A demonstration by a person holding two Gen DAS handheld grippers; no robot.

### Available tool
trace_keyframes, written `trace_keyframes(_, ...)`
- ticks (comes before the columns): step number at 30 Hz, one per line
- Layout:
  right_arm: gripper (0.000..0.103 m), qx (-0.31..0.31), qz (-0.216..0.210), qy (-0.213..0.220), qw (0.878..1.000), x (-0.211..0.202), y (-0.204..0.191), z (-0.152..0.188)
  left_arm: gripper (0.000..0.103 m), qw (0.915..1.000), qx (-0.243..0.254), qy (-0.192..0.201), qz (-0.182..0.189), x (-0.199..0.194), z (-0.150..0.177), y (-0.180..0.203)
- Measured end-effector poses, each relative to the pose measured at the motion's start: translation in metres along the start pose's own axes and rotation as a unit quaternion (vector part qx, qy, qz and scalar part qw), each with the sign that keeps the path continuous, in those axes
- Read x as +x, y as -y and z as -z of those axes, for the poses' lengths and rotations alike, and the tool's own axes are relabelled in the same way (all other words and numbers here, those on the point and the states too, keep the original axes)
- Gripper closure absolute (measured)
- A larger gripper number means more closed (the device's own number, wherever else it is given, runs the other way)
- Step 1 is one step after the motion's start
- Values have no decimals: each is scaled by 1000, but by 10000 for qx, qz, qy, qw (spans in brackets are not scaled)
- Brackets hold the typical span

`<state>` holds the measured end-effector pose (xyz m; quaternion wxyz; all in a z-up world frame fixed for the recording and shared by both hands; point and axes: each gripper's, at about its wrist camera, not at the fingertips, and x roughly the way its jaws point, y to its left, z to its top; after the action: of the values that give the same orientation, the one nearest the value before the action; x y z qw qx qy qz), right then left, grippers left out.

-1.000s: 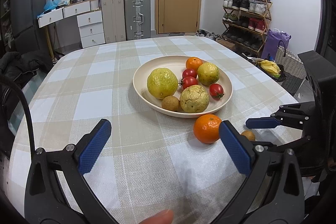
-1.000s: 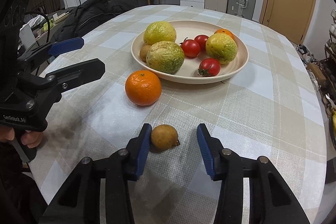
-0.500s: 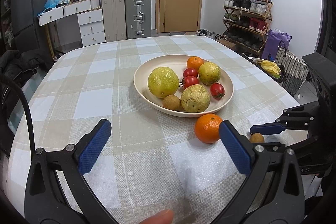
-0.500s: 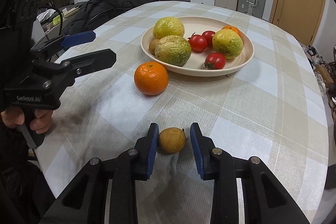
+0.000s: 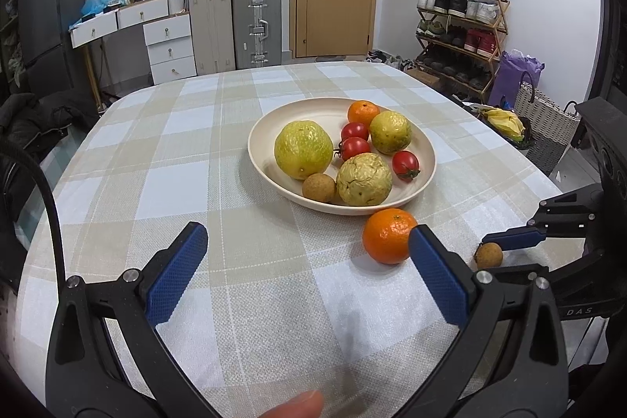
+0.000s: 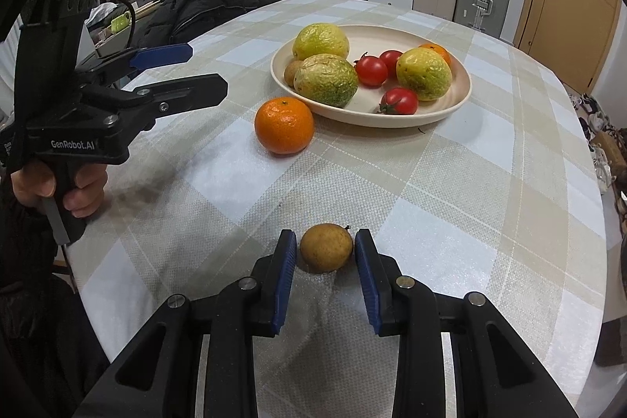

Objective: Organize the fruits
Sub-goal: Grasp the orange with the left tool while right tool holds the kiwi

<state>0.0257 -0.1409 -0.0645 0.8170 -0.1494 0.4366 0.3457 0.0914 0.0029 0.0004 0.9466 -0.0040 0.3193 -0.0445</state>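
Note:
A cream plate (image 5: pixel 270 128) (image 6: pixel 450 104) on the checked table holds yellow-green fruits, red tomatoes, a small brown fruit and an orange. A loose orange (image 5: pixel 388 236) (image 6: pixel 284 125) lies on the cloth beside the plate. A small brown fruit (image 6: pixel 326 248) (image 5: pixel 488 255) lies between the blue pads of my right gripper (image 6: pixel 325 253), which are close around it with small gaps on both sides. My left gripper (image 5: pixel 305 261) is open and empty over the cloth; its right fingertip (image 5: pixel 435 261) is next to the loose orange.
The table edge runs close behind the right gripper. Suitcases (image 5: pixel 256 22), white drawers (image 5: pixel 168 46), a door and a shoe rack (image 5: pixel 458 26) stand beyond the table. A dark coat (image 6: pixel 203 6) lies at the table's side.
My right gripper has moved forward around the small brown fruit and narrowed its jaws on it. My left gripper has stayed nearly still.

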Motion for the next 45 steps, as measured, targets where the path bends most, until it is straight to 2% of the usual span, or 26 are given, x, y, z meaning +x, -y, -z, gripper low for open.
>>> trace_keyframes(5, 76, -233, 72, 25, 9997, -2, -7, 2, 1, 10000, 3, -7, 2, 1, 1, 0)
trace_keyframes(11, 76, -11, 220, 274, 9994, -9, 1, -4, 1, 10000, 67, -40, -23, 1, 2, 3)
trace_keyframes(13, 76, 104, 281, 349, 9989, -11, 5, -6, 1, 9999, 88, -119, -18, 4, 1, 6)
trace_keyframes(23, 76, 273, 393, 459, 9978, -12, 10, -11, 1, 9957, -130, -770, 489, 30, 1, 18)
trace_keyframes(33, 76, 295, 432, 491, 9974, -15, 12, -10, 24, 9930, 165, -1076, 465, 56, -8, 46)
trace_keyframes(35, 76, 326, 446, 522, 9971, -17, 14, -10, 25, 9923, 212, -1122, 485, 58, -8, 48)
trace_keyframes(39, 76, 355, 462, 521, 9969, -16, 16, -10, 46, 9914, 246, -1187, 502, 62, -8, 50)
trace_keyframes(42, 76, 331, 464, 504, 9971, -15, 15, -10, 63, 9903, 306, -1158, 702, 61, -8, 53)
trace_keyframes(45, 76, 321, 447, 534, 9971, -15, 14, -11, 63, 9910, 370, -1104, 658, 58, -8, 56)
